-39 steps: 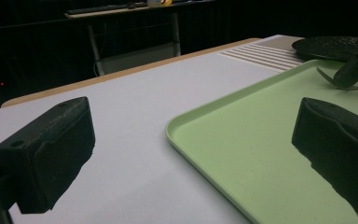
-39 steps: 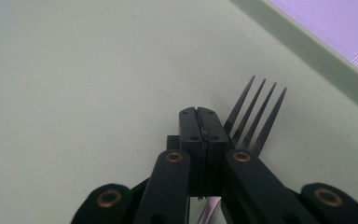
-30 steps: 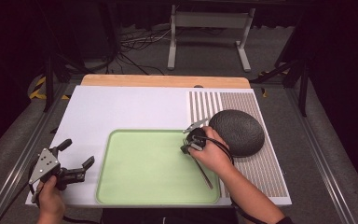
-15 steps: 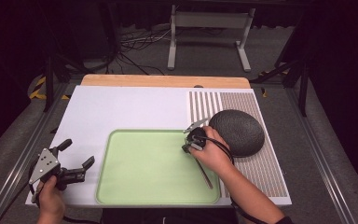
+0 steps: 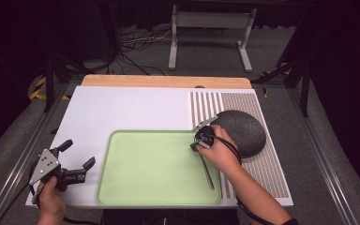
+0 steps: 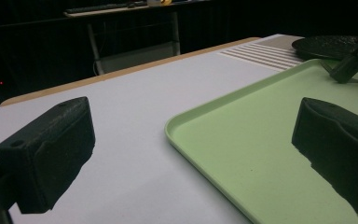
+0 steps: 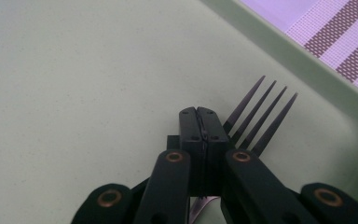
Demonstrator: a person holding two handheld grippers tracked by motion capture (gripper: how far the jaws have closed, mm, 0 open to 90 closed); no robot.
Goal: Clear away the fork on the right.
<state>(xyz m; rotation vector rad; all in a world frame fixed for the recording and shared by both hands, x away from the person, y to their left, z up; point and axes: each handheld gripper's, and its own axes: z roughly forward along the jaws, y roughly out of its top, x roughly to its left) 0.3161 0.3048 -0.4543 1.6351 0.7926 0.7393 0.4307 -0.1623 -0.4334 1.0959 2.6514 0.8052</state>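
A dark metal fork [image 5: 208, 172] lies on the light green tray [image 5: 122, 187] near its right side, handle toward the person. In the right gripper view its tines [image 7: 261, 114] stick out up and to the right from under the jaws. My right gripper [image 5: 195, 144] [image 7: 203, 114] is shut, its jaws pressed together with no gap, tips low over the fork's neck; a grip on the fork cannot be made out. My left gripper [image 5: 78, 153] [image 6: 191, 154] stands open and empty at the tray's left edge, above the white board [image 5: 122, 112].
A dark grey round dish [image 5: 243, 131] [image 6: 328, 44] rests on a brown-and-white striped mat [image 5: 267, 164] right of the tray, just behind the right hand. A wooden strip [image 5: 164, 80] borders the board's far edge. Metal rails run along both table sides.
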